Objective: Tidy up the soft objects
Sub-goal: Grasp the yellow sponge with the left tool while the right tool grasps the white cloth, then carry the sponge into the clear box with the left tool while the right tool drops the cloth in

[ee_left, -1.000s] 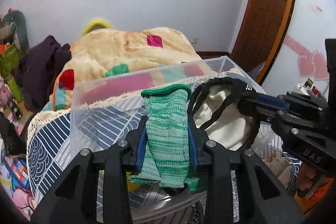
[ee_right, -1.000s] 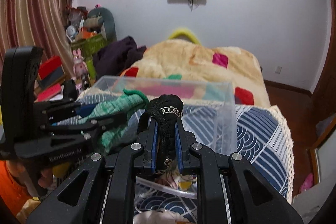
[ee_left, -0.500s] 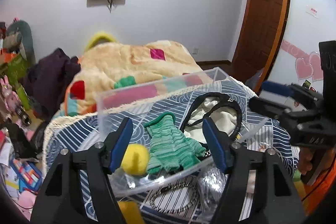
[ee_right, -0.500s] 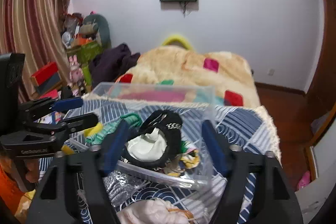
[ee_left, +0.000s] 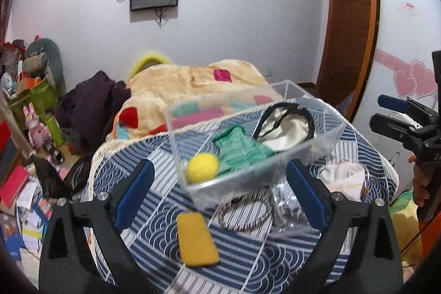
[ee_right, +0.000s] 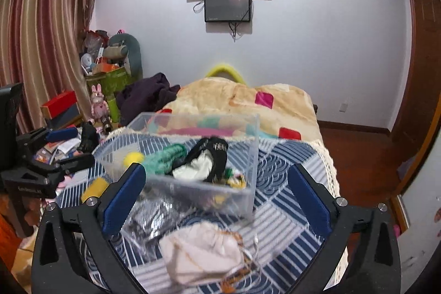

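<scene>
Two grippers, left gripper (ee_left: 220, 194) and right gripper (ee_right: 217, 194), hang wide and empty short of the clear bin (ee_left: 325, 141), while the yellow pad (ee_left: 197, 241) lies lengthwise, probably nearer the left.

I see clear bin (ee_left: 325, 139) holding yellow ball (ee_left: 202, 166), green knit glove (ee_left: 239, 149), black-trimmed cream pouch (ee_left: 286, 128). Bedspread (ee_left: 154, 222) navy-white, stripes and wave pattern. Mustard-yellow pad (ee_left: 197, 243) on it. Blanket (ee_right: 242, 101) tan with pink, red, teal patches. My jaw pads blue.
</scene>
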The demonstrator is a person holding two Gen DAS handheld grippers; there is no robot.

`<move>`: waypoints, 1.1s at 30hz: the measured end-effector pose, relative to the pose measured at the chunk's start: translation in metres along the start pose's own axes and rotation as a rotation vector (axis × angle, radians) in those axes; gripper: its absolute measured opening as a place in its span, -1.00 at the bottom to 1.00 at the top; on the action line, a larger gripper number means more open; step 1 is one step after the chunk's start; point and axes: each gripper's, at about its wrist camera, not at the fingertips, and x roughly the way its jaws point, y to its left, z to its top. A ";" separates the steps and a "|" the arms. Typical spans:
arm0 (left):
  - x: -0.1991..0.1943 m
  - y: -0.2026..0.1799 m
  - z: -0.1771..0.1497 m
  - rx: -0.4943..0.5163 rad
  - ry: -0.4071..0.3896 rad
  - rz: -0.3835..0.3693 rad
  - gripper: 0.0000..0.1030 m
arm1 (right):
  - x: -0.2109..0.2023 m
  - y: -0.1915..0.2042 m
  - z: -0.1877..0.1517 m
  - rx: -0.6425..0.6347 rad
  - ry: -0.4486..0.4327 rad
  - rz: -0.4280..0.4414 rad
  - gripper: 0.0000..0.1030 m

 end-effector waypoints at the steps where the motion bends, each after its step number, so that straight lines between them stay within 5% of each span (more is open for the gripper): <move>1: -0.001 0.002 -0.004 -0.008 0.008 0.002 0.89 | -0.001 0.001 -0.004 0.001 0.008 0.000 1.00; 14: 0.020 0.018 -0.055 -0.084 0.114 0.026 0.87 | 0.027 -0.004 -0.054 0.033 0.174 0.012 0.99; 19: 0.032 0.020 -0.066 -0.097 0.159 0.004 0.45 | 0.034 -0.005 -0.065 0.054 0.210 0.037 0.98; 28: 0.041 0.019 -0.075 -0.100 0.168 0.047 -0.27 | 0.039 -0.002 -0.074 0.039 0.250 0.072 0.01; 33: 0.033 0.027 -0.077 -0.141 0.157 0.033 -0.35 | 0.029 -0.004 -0.072 0.039 0.229 0.085 -0.42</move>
